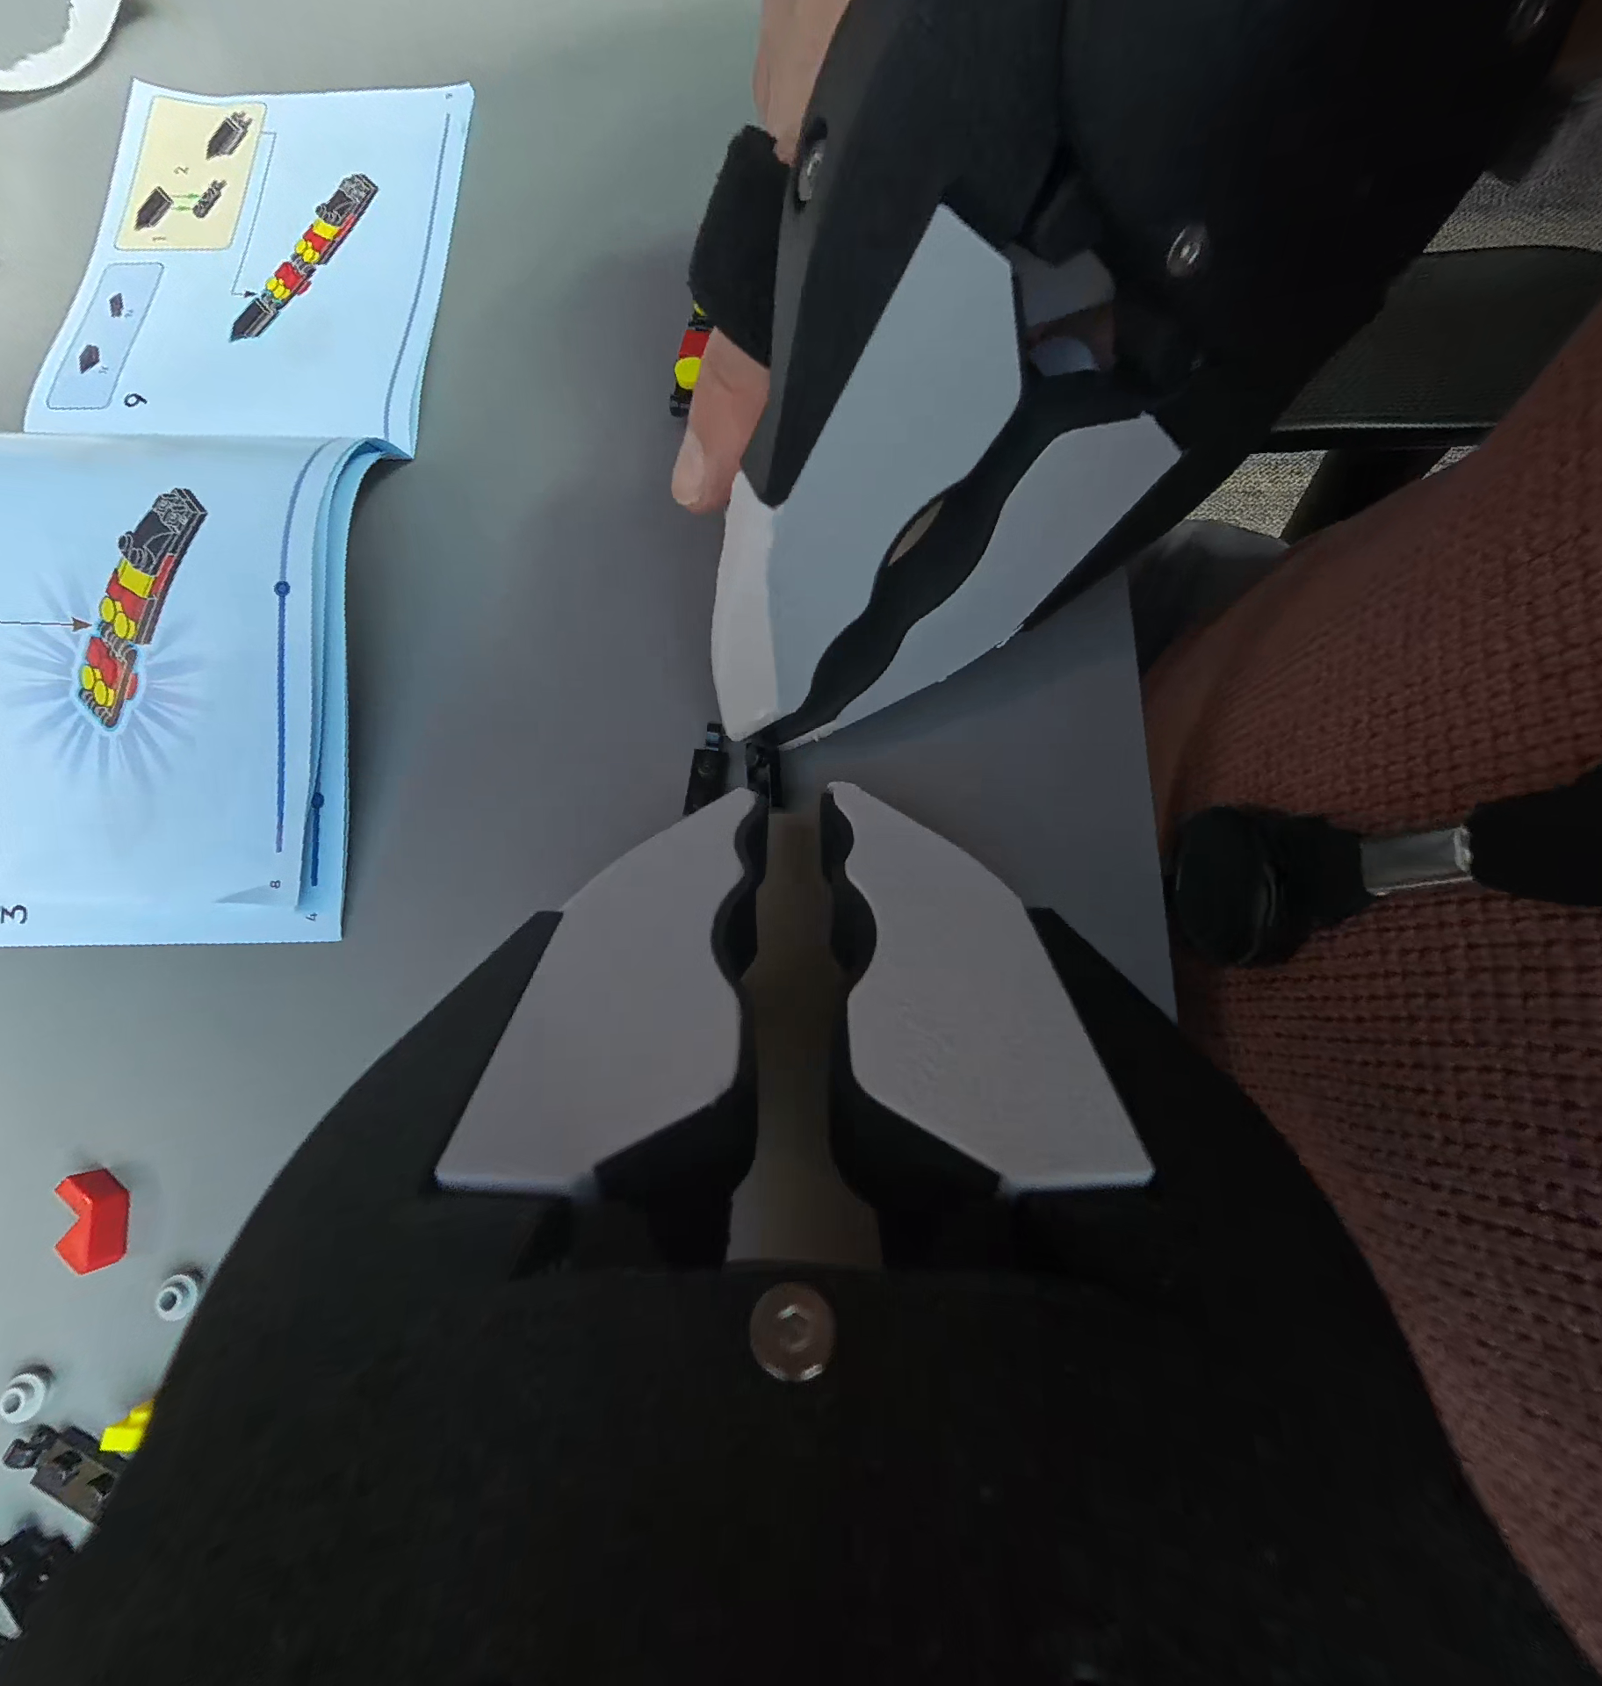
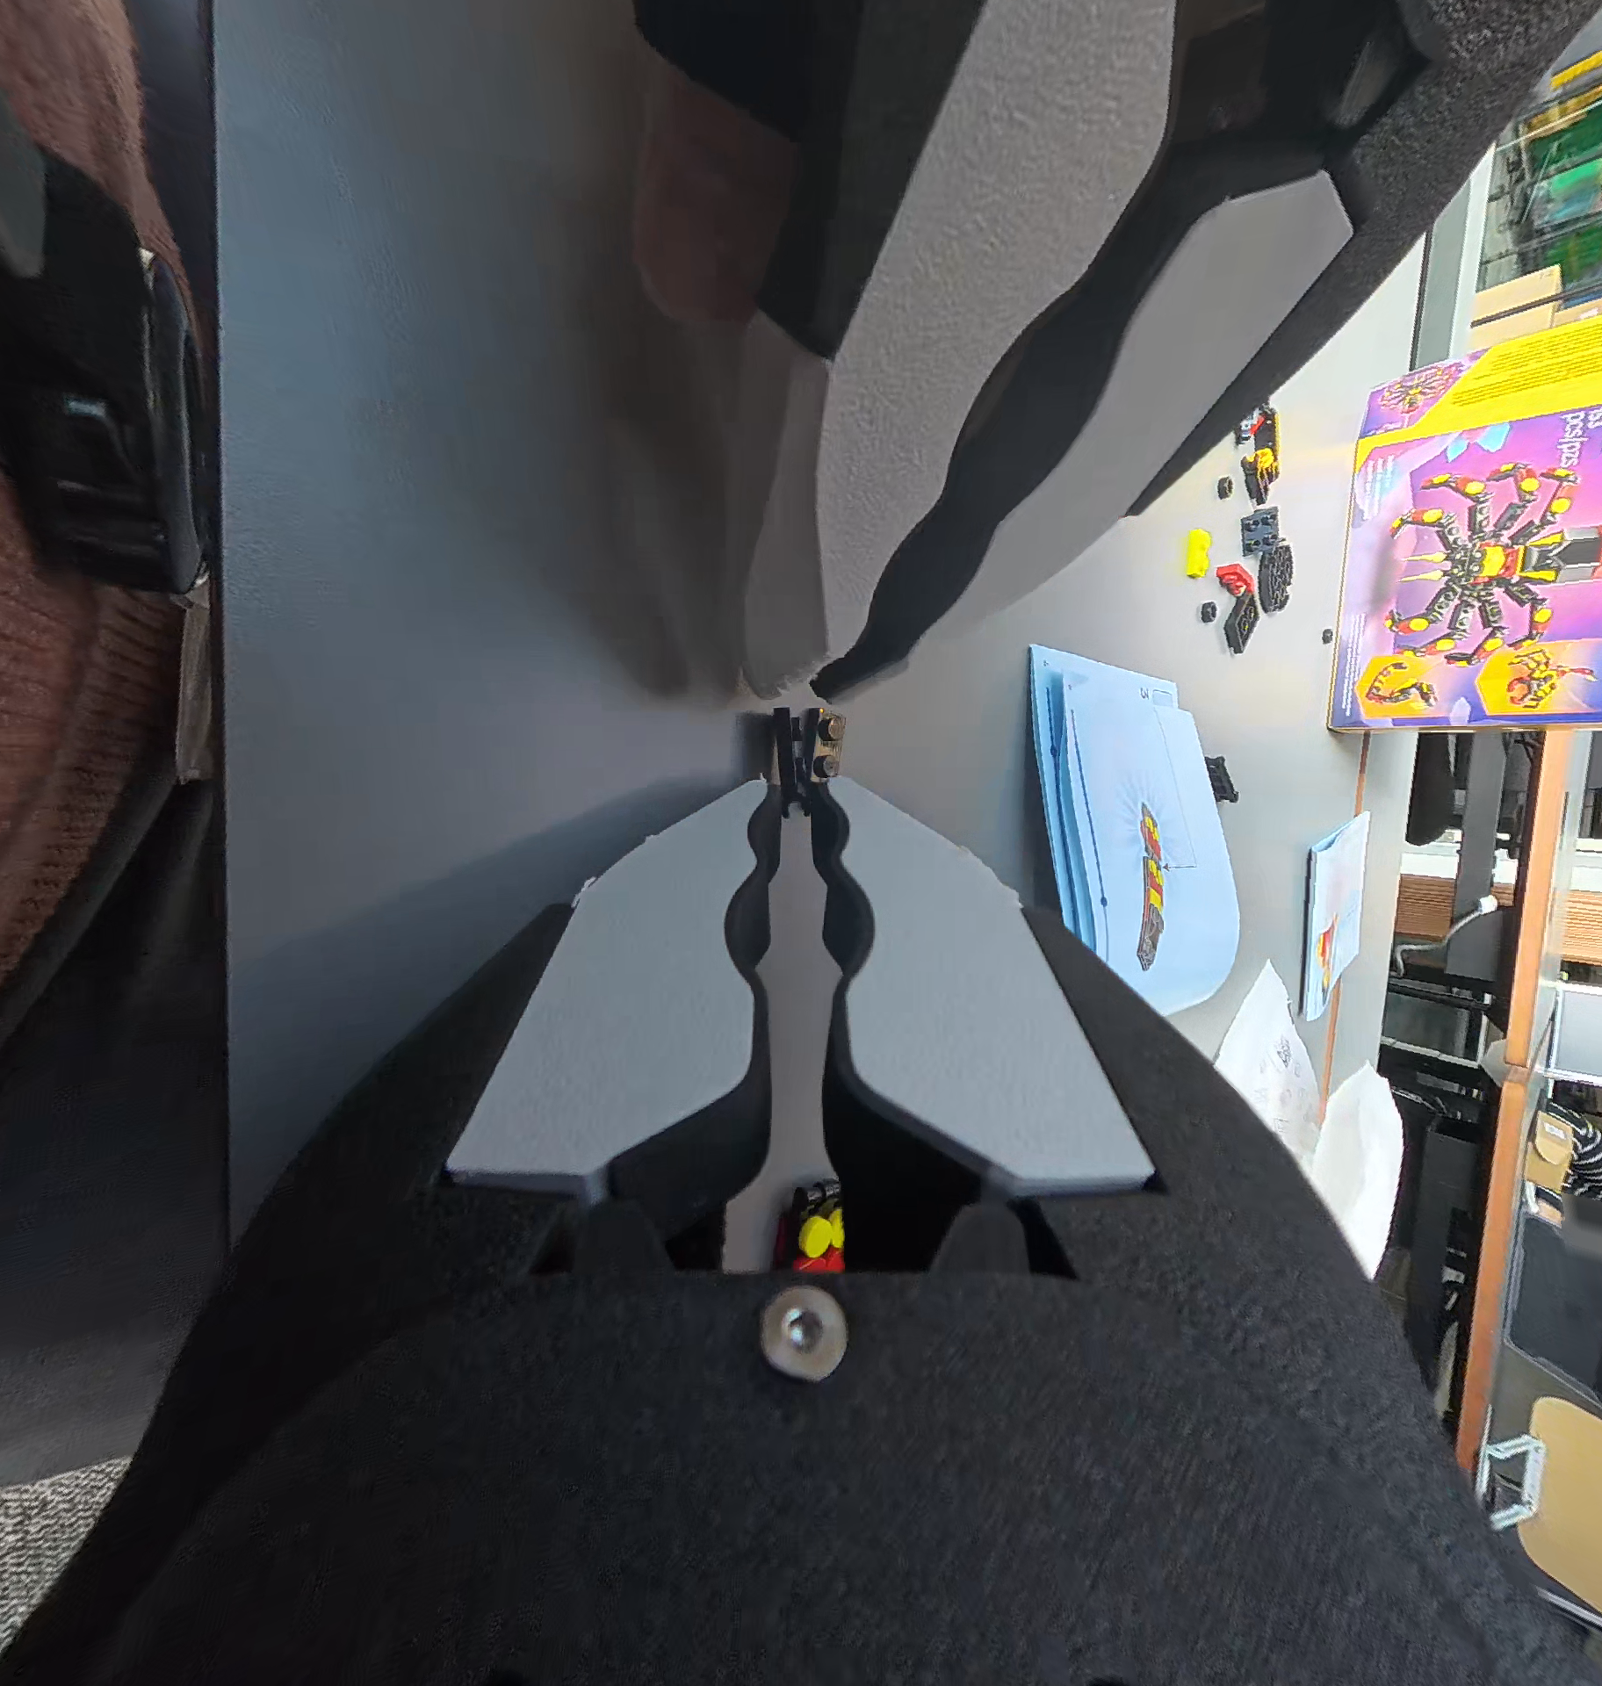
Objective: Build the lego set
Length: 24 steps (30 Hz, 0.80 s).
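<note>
In the right wrist view my right gripper (image 2: 795,803) is shut on a small black lego piece (image 2: 793,757) with a studded plate (image 2: 831,744) on its far side. It holds the piece above the grey table (image 2: 469,456). My left gripper (image 2: 825,682) comes in from above, its tip right by the studded plate. In the left wrist view my left gripper (image 1: 790,796) shows a narrow gap with nothing gripped. The black piece (image 1: 764,771) sits just beyond its left fingertip. My right gripper (image 1: 779,730) meets it from the upper right.
An open instruction booklet (image 1: 140,657) lies to the left. A red brick (image 1: 93,1218), grey round studs (image 1: 177,1291) and black pieces (image 1: 67,1460) lie at lower left. A red-yellow built leg (image 1: 692,356) lies behind a finger. The set's box (image 2: 1500,547) and loose pieces (image 2: 1254,566) are farther off. A brown sweater (image 1: 1418,912) borders the table edge.
</note>
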Available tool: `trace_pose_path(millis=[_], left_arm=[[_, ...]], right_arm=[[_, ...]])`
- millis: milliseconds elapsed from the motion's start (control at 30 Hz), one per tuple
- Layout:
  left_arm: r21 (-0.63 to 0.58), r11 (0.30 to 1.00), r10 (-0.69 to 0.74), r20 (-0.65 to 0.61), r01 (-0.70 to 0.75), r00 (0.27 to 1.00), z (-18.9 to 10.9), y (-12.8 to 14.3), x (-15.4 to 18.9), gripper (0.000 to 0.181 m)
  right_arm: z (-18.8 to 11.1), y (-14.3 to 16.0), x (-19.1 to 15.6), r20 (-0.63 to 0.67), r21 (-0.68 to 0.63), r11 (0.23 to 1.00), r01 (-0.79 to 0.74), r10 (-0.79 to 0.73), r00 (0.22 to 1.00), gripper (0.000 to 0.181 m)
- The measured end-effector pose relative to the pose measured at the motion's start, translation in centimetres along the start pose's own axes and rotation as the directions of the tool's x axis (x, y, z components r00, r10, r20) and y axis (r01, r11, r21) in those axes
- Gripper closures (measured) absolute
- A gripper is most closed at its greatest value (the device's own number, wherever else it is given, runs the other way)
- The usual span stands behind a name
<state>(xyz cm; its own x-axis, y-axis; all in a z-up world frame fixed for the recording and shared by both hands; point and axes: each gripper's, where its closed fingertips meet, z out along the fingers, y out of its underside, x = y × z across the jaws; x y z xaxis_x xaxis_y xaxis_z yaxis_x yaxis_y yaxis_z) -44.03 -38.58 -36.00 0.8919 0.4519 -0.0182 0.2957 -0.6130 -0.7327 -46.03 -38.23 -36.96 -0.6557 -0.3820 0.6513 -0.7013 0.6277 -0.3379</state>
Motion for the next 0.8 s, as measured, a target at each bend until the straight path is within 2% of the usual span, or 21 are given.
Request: trace_pose_path(millis=[100,367,600,700,733,800], left_arm=[[0.019,1.000,-0.021,-0.037,0.022,0.999,0.2,-0.3,0.3,0.173],[-0.018,1.000,-0.012,-0.034,0.011,0.999,1.0,0.3,0.3,0.175],[-0.015,1.000,-0.018,-0.043,0.018,0.999,1.0,0.1,0.3,0.175],[-0.007,1.000,-0.021,-0.036,0.021,0.999,0.8,0.0,0.1,0.175],[0.001,1.000,-0.024,-0.024,0.024,0.999,0.7,-0.2,-0.1,0.175],[0.017,0.999,-0.032,0.005,0.032,0.999,0.4,-0.3,-0.8,0.175]], right_arm=[[0.0,0.0,0.0,0.010,-0.002,1.000,-0.014,0.014,1.000,0.176],[0.1,-0.2,-0.1,0.052,0.011,0.999,-0.043,0.042,0.998,0.175],[-0.2,-0.3,-0.2,0.121,0.041,0.989,-0.140,0.134,0.984,0.170],[-0.8,-0.5,0.1,0.178,0.076,0.958,-0.275,0.258,0.950,0.175],[-1.0,-0.4,0.4,0.196,0.076,0.932,-0.355,0.335,0.922,0.177],[-1.4,-0.5,1.0,0.270,0.068,0.838,-0.541,0.507,0.819,0.180]])
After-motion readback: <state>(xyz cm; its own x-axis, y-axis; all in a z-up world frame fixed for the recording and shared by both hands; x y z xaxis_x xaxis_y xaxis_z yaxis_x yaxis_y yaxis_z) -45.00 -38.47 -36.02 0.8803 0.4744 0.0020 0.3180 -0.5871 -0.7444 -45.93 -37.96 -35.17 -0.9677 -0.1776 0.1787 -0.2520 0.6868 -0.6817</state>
